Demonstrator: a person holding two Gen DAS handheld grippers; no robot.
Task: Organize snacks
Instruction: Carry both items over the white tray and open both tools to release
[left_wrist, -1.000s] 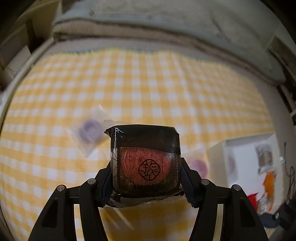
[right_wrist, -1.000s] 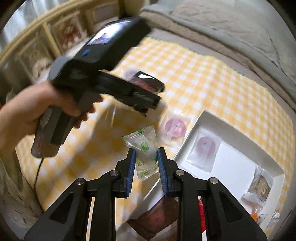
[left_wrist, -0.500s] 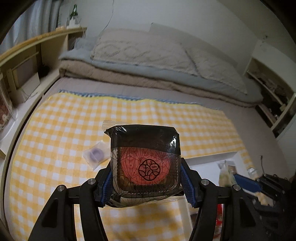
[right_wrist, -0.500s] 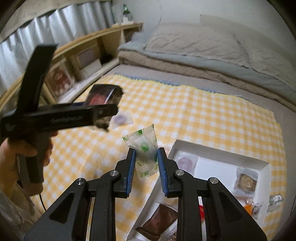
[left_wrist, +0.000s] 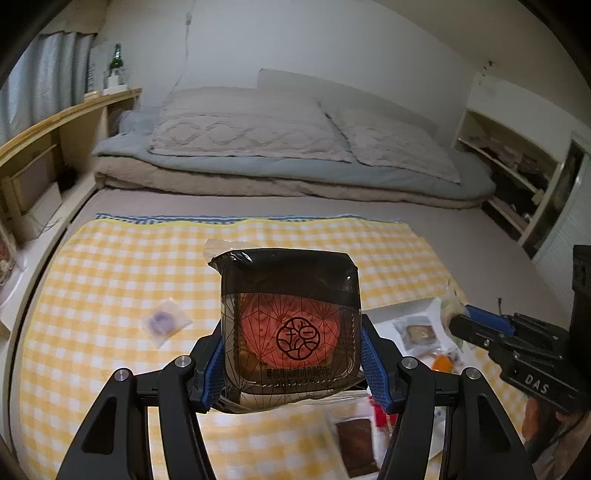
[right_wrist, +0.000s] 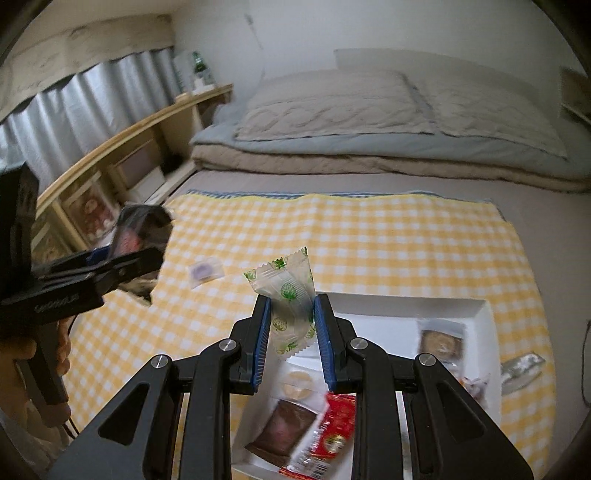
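My left gripper (left_wrist: 291, 354) is shut on a dark wrapped pastry (left_wrist: 290, 325) with a red round cake inside, held above the yellow checked cloth (left_wrist: 110, 266). My right gripper (right_wrist: 291, 325) is shut on a clear candy packet (right_wrist: 290, 295) printed with green strawberries, held above the near edge of the white tray (right_wrist: 480, 314). The left gripper (right_wrist: 122, 258) with its pastry also shows at the left of the right wrist view. A small packet with a purple sweet (left_wrist: 166, 321) (right_wrist: 205, 271) lies on the cloth.
The tray holds several wrapped snacks: a brown one (right_wrist: 284, 428), a red one (right_wrist: 332, 424), a tan one (right_wrist: 441, 341). A silver wrapper (right_wrist: 521, 369) lies right of the tray. Folded bedding (left_wrist: 277, 147) lies beyond the cloth, and a wooden shelf (left_wrist: 44, 147) runs along the left.
Both grippers have risen and tilted up with their snacks still held, so the bedding and wall came into view. The left gripper moved towards the tray.
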